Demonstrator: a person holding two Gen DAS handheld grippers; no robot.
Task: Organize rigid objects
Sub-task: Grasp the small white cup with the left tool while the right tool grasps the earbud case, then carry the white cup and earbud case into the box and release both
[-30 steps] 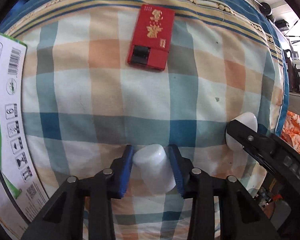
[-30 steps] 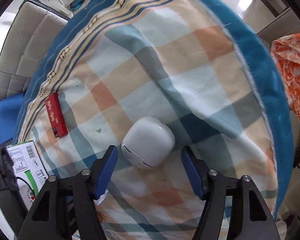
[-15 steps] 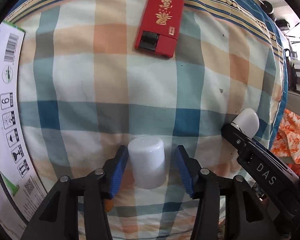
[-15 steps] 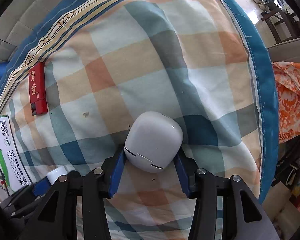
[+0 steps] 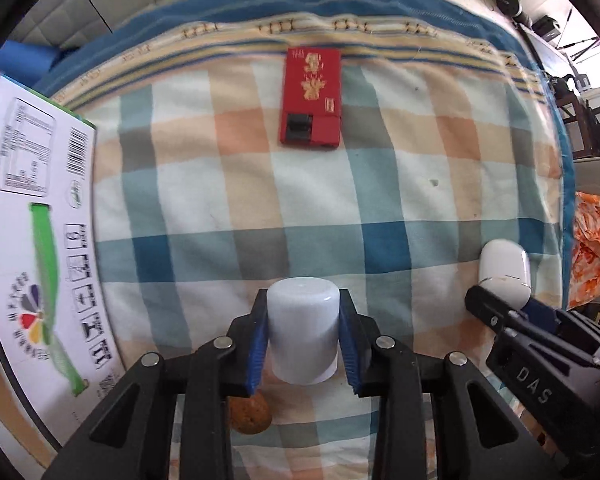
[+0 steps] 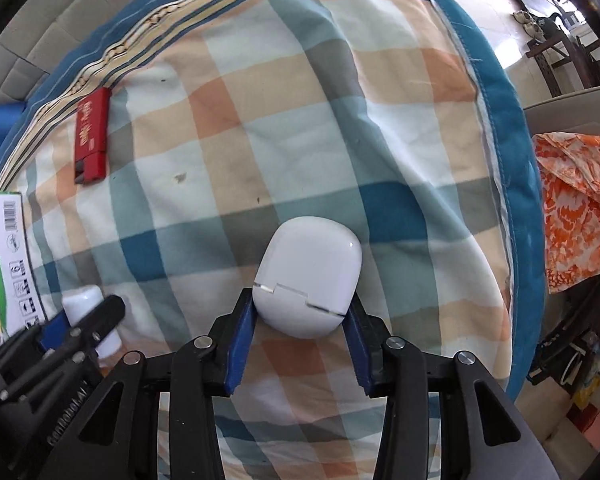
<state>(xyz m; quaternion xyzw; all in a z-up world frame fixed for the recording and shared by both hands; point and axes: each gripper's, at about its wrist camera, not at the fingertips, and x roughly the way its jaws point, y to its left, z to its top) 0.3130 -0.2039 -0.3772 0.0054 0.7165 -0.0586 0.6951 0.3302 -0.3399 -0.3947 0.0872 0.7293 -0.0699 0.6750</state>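
While both white things sit right between blue pads, each hand already has its own piece. The white cap [image 5: 302, 336] (a smooth round tube shape) is squeezed by the left gripper [image 5: 303, 340], and its long way runs along the fingers, with the flat top past the tips. The white earbud case [image 6: 308, 276] is pinched low down, near its seam, by the right gripper [image 6: 300, 320], whose jaws have just been closing onto it; most of the case sticks out ahead of the pads. Both grippers point down at the checked blanket [image 5: 228, 216]. The 2 grippers are close side by side, the right one just to the right of the left. A red card box [image 5: 311, 98] lies flat farther up the blanket, well apart from both. A big printed carton [image 5: 32, 216] fills the left side, so the left hand is nearer to it. A small brown ball [image 5: 249, 414] sits under the left gripper.
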